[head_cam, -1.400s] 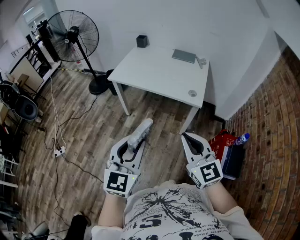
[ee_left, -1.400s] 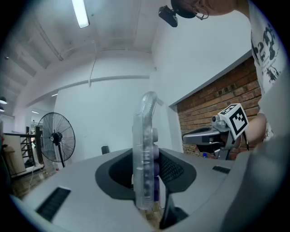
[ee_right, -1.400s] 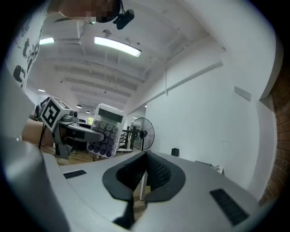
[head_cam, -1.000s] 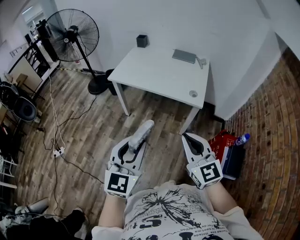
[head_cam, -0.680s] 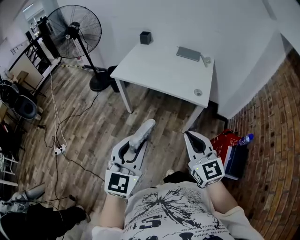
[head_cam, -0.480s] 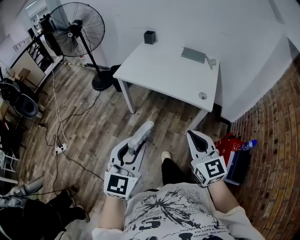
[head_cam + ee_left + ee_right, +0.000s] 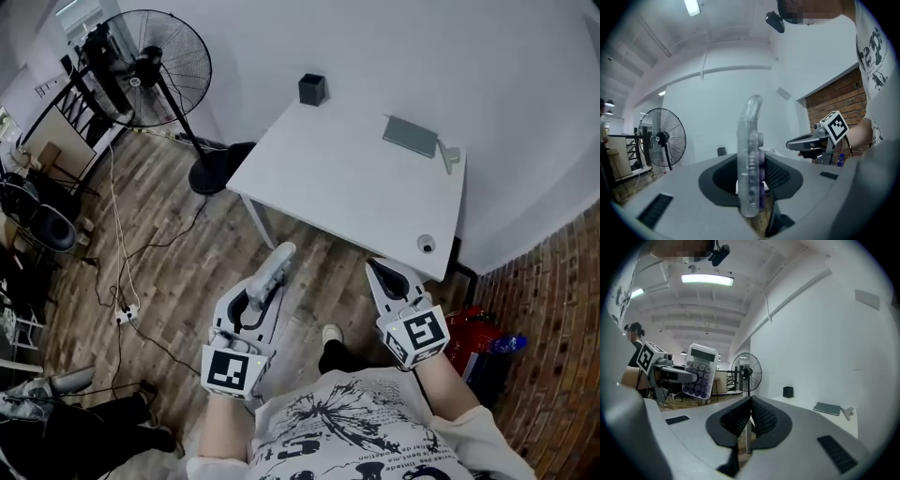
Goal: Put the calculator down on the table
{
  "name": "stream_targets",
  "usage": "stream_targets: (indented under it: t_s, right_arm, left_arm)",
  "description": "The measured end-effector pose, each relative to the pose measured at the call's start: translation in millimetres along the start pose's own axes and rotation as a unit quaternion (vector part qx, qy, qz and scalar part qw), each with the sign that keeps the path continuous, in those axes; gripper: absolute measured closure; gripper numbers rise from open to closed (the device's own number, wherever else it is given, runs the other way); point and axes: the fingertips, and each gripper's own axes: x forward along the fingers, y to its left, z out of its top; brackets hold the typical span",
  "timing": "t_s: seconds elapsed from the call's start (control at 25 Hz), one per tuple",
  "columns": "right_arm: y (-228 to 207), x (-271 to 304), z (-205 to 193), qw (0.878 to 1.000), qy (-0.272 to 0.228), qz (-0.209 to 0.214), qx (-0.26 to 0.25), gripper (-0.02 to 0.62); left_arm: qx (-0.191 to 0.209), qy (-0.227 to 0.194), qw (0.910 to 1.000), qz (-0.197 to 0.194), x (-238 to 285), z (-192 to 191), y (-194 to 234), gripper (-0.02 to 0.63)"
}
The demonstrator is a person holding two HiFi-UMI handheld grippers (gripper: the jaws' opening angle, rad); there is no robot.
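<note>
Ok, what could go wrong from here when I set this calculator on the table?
The left claw grips the calculator by its lower end only, so it may tilt or slip on the way. It sticks out ahead of the claw and could knock the table's near edge. The small round object near the corner and the notebook lie along the right side; the bare middle looks safer.

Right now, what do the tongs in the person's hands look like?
Both are light grey plastic with dark, ribbed pads inside. The left tongs and right tongs each carry a white cube printed with black square markers. The person wears a white short-sleeved T-shirt with a black print.
</note>
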Motion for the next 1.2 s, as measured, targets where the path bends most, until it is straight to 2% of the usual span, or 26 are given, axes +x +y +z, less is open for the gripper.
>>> stream_targets:
  t_s: [0.08,0.2,0.32,0.52,0.6,0.76,0.96,1.2]
  right_arm:
    - [-30.2,32.3,0.4,1.0,0.004,0.0,0.001,0.581]
    - [-72.3,74.6,0.3,1.0,0.011,-0.002,-0.005,0.581]
    - [-105.8,105.9,3.5,1.0,0.014,-0.003,-0.004,0.581]
    - [-145.1,140.8,1.7,1.0,0.025,-0.002,-0.005,0.581]
    - [-158.7,152.0,-1.9,0.999,0.032,-0.008,-0.005,0.581]
    - [-186.4,171.8,-17.4,0.998,0.051,-0.039,0.008,0.581]
    - [-225.6,211.6,-24.6,0.994,0.057,-0.093,0.017,0.58]
    - [-270.0,257.8,-27.0,0.985,0.068,-0.155,0.031,0.58]
  left_arm:
    - [0.01,0.014,0.9998,-0.004,39.3,-3.3,15.5,0.464]
    - [0.002,-0.001,1.0,0.001,96.4,5.0,35.0,0.463]
    - [0.008,0.023,0.9997,-0.004,138.5,1.6,49.7,0.463]
    - [-0.019,0.021,0.9995,-0.013,197.7,0.9,66.9,0.463]
    - [-0.025,0.037,0.9987,-0.024,220.4,-6.7,70.7,0.463]
    - [-0.029,0.087,0.9933,-0.071,264.9,-31.2,72.1,0.463]
    - [-0.018,0.102,0.9839,-0.146,335.4,-49.0,90.8,0.463]
    - [0.0,0.125,0.9646,-0.232,418.1,-70.1,117.5,0.463]
